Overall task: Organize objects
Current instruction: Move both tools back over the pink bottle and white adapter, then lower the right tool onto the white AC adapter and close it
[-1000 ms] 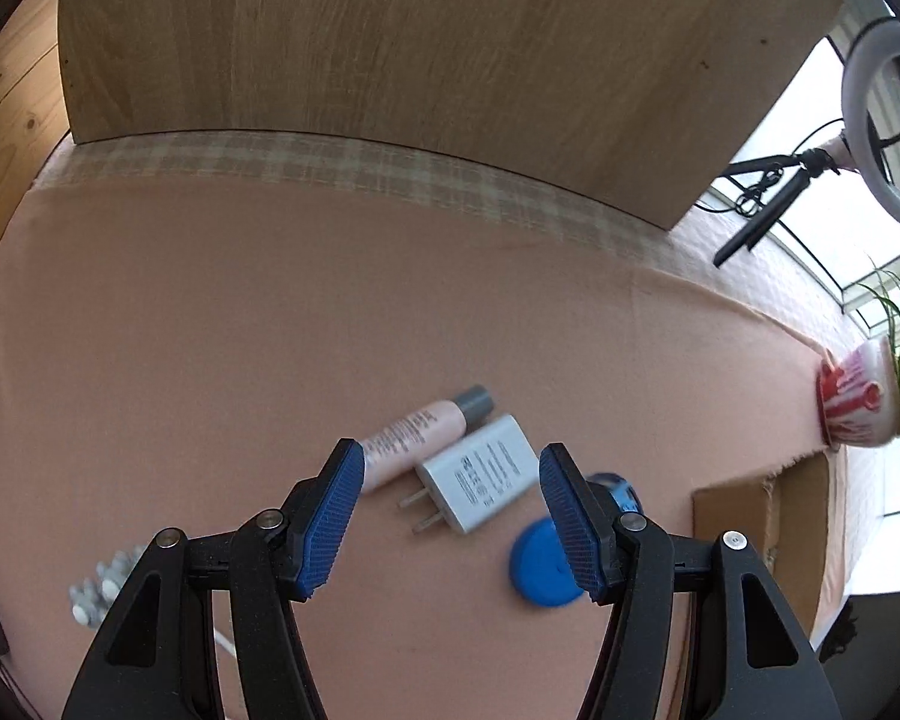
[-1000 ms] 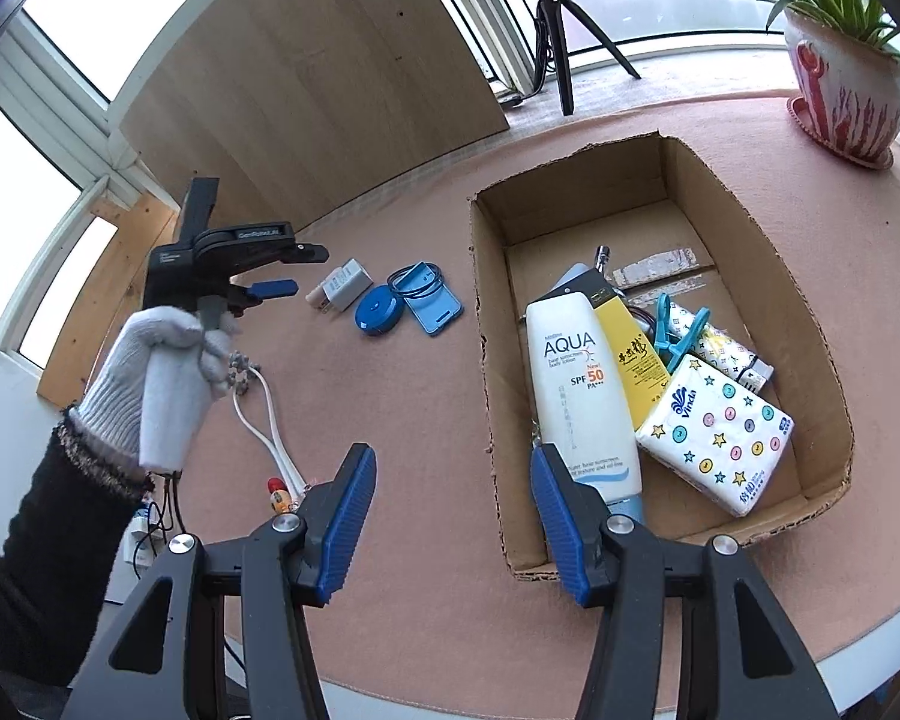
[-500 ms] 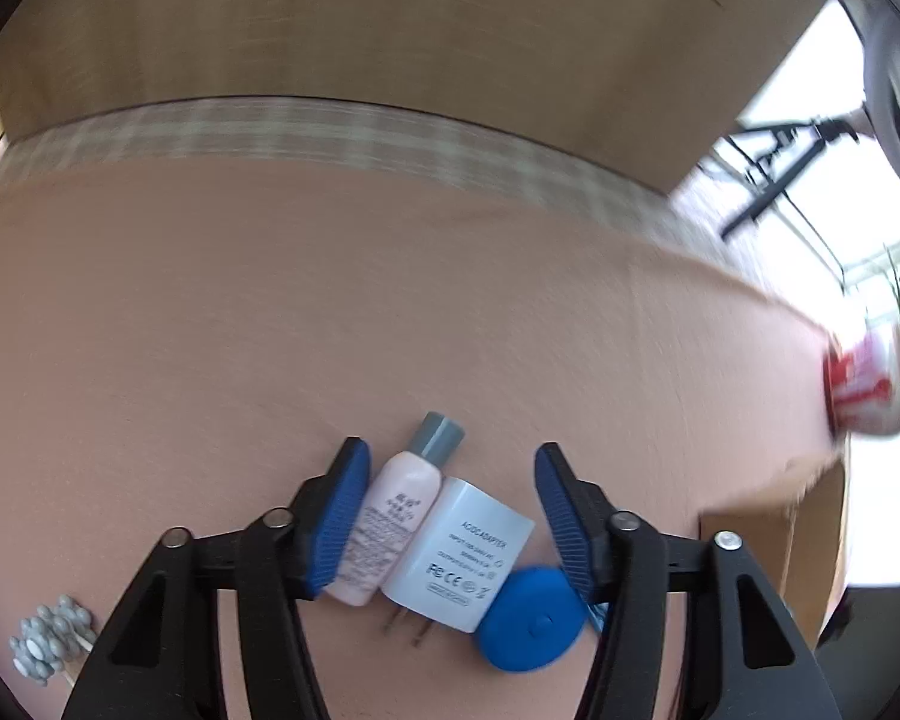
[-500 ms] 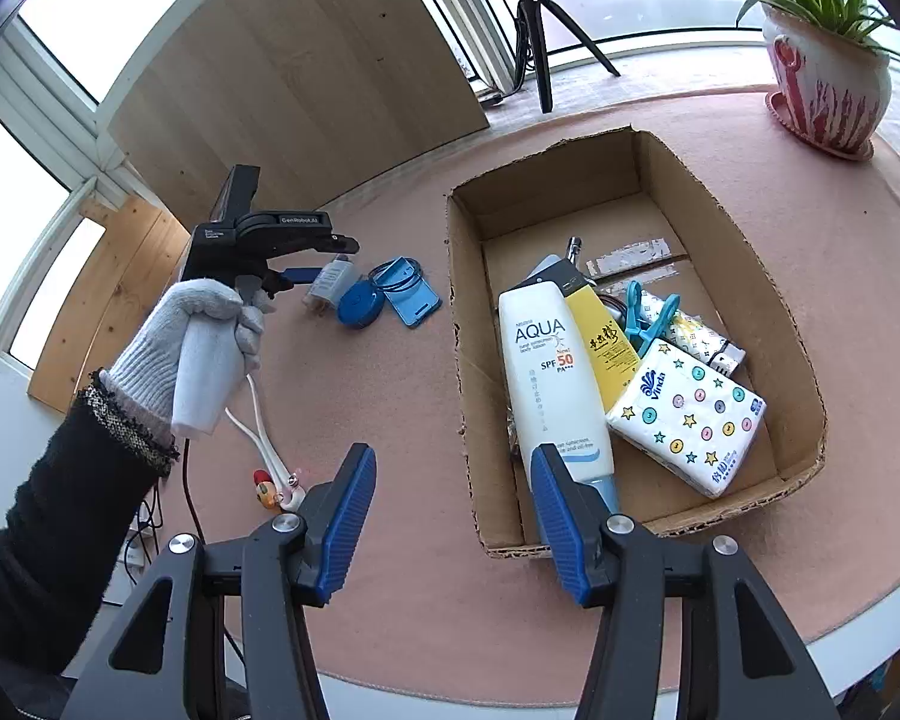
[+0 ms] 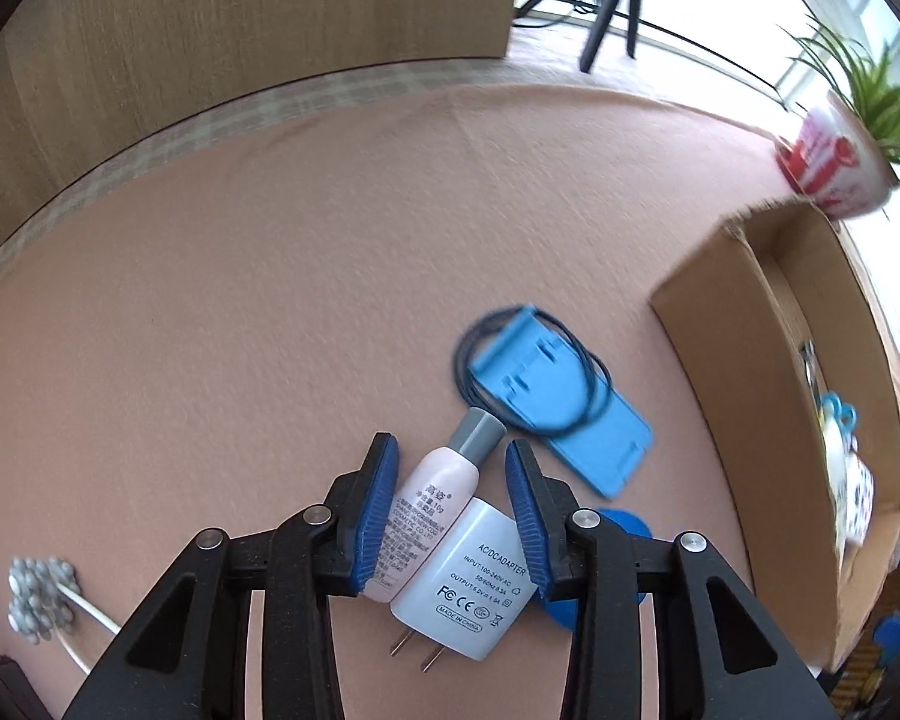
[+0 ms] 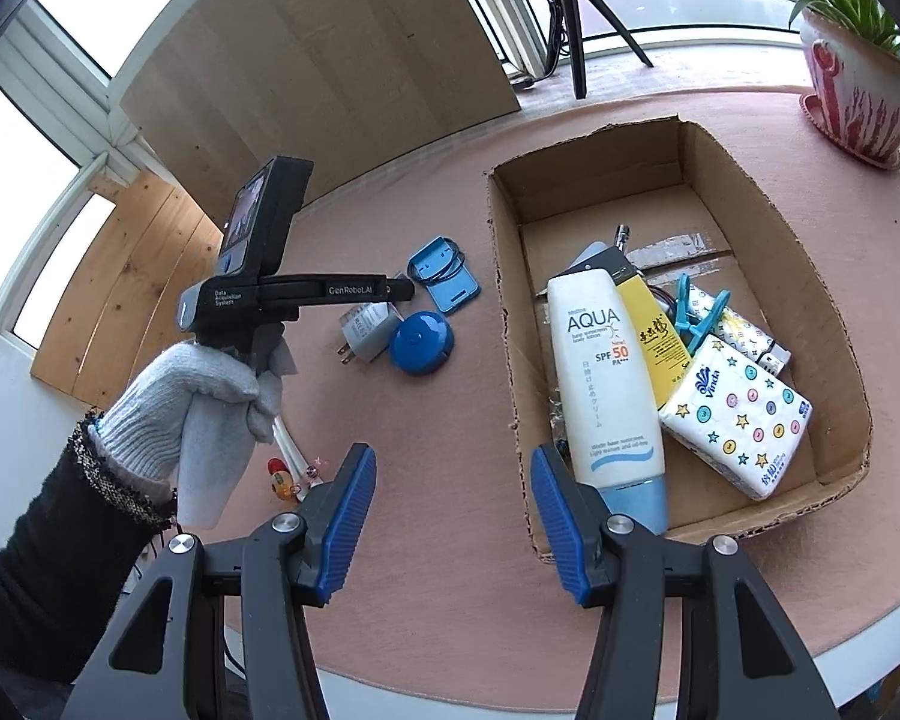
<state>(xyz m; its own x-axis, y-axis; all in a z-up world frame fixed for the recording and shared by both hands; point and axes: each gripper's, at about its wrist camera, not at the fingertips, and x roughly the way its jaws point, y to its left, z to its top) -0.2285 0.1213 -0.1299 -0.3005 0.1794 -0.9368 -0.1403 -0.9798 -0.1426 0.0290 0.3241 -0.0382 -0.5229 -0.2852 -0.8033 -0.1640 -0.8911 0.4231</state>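
Since the earlier left wrist frame, your left claw [image 5: 450,495] has dropped over the small lotion bottle [image 5: 429,510] and AC adapter [image 5: 471,579], its jaws now narrowed around both. The bottle, pale pink with a grey cap, lies just beside the white adapter; a blue cardholder [image 5: 561,414] sits beyond the cap. Shift toward the bottle so the pads close on it alone.

From the right wrist view, your right claw [image 6: 453,519] hangs wide and empty, near the cardboard box [image 6: 837,354]. The gloved hand [image 6: 192,396] holds the left claw left of that box, over the adapter and blue round case [image 6: 420,342].
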